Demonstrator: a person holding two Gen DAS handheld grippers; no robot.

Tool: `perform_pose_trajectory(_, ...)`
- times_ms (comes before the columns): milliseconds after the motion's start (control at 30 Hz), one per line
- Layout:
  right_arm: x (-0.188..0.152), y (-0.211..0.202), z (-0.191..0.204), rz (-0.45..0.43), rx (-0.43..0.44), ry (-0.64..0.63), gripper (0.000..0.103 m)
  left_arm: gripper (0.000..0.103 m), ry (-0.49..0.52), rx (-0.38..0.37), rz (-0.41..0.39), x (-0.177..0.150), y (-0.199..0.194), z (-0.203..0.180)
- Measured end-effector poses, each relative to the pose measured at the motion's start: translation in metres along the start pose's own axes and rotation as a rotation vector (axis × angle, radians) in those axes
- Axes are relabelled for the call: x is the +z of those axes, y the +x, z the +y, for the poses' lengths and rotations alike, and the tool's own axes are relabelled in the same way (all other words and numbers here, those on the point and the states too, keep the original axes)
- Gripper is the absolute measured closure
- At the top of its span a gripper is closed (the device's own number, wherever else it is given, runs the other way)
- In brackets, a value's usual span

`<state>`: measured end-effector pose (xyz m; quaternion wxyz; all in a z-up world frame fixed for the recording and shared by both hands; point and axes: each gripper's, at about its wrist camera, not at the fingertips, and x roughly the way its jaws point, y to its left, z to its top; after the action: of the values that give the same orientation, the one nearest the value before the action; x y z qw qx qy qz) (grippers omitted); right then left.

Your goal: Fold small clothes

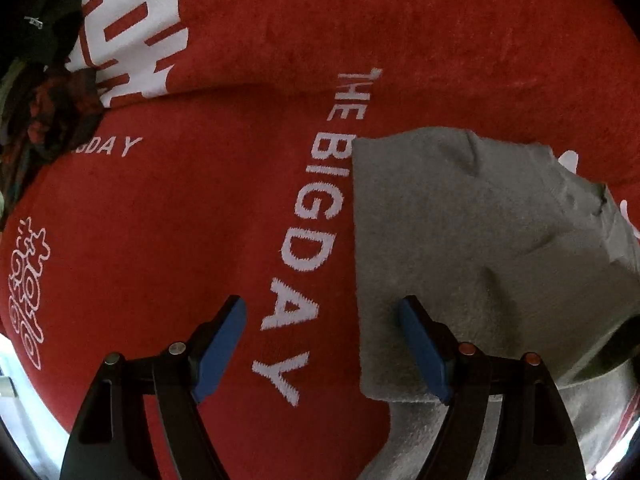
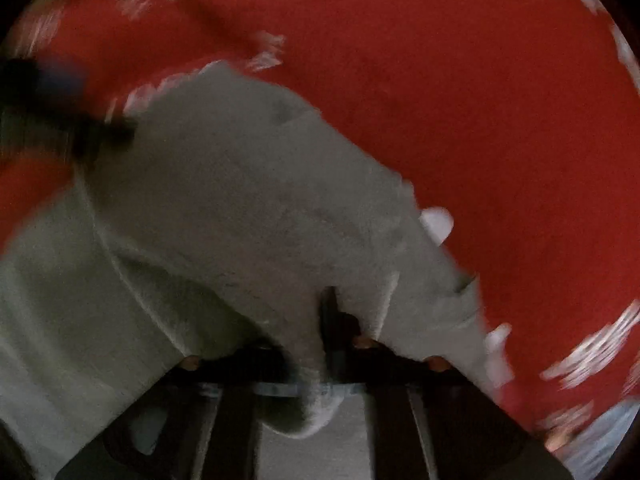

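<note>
A: My right hand-held gripper point(image 2: 330, 320) is clenched on the grey cloth point(image 1: 460, 248); the left hand-held gripper point(image 1: 322, 344) gapes, released.

B: Where's the cloth?

A: At 3 o'clock on the red blanket point(image 1: 180, 220). A fast pull could undo the fold.

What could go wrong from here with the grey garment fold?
1. Only the right gripper is shut on the grey garment; one pinch point may let the fold skew or bunch.
2. The left gripper is open, one finger over the garment's edge; closing there might snag only the hem, or the red blanket too.
3. The right wrist view is motion-blurred, suggesting a fast move; the cloth could slip from the jaws.
</note>
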<state>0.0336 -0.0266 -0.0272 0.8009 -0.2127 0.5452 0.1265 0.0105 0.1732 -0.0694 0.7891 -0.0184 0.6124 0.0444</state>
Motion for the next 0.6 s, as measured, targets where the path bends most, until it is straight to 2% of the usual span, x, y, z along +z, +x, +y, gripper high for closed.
perform_pose_trajectory(100, -0.020, -0.015, -0.075, -0.069, 0.162, 0.429, 0.097, 0.024, 0.000, -0.004, 0.012, 0.000, 0.002, -0.001)
perform_pose_trajectory(133, -0.034, -0.012, -0.096, -0.062, 0.194, 0.554, 0.097, 0.024, 0.000, -0.005, 0.014, 0.001, 0.002, -0.002)
perform_pose_trajectory(200, -0.073, 0.003, -0.132, -0.015, 0.307, 0.825, 0.089, 0.024, 0.005, 0.001, 0.020, 0.005, 0.003, -0.002)
perform_pose_trajectory(233, -0.089, 0.010, -0.143, 0.011, 0.351, 0.913, 0.084, 0.024, 0.005, -0.002, 0.023, 0.009, 0.004, -0.001)
perform_pose_trajectory(300, -0.116, 0.022, -0.156, 0.041, 0.424, 1.049, 0.051, 0.024, -0.001, -0.024, 0.024, 0.020, 0.005, -0.002)
perform_pose_trajectory(333, -0.126, 0.023, -0.160, 0.035, 0.441, 1.088, 0.048, 0.024, -0.010, -0.034, 0.021, 0.026, 0.006, -0.001)
perform_pose_trajectory(400, -0.139, 0.023, -0.168, 0.025, 0.470, 1.148, 0.048, 0.024, -0.037, -0.069, 0.042, 0.044, 0.014, 0.000)
perform_pose_trajectory(500, -0.156, 0.032, -0.181, 0.016, 0.499, 1.268, 0.048, 0.024, -0.051, -0.107, 0.146, 0.059, 0.036, -0.005)
perform_pose_trajectory(533, -0.160, 0.035, -0.185, 0.015, 0.516, 1.313, 0.048, 0.026, -0.051, -0.110, 0.137, 0.062, 0.036, -0.007)
perform_pose_trajectory(567, -0.163, 0.035, -0.187, 0.019, 0.522, 1.343, 0.054, 0.044, -0.039, -0.112, 0.122, 0.064, 0.034, -0.011)
perform_pose_trajectory(600, -0.162, 0.036, -0.190, 0.037, 0.512, 1.362, 0.078, 0.055, -0.022, -0.130, 0.109, 0.066, 0.031, -0.014)
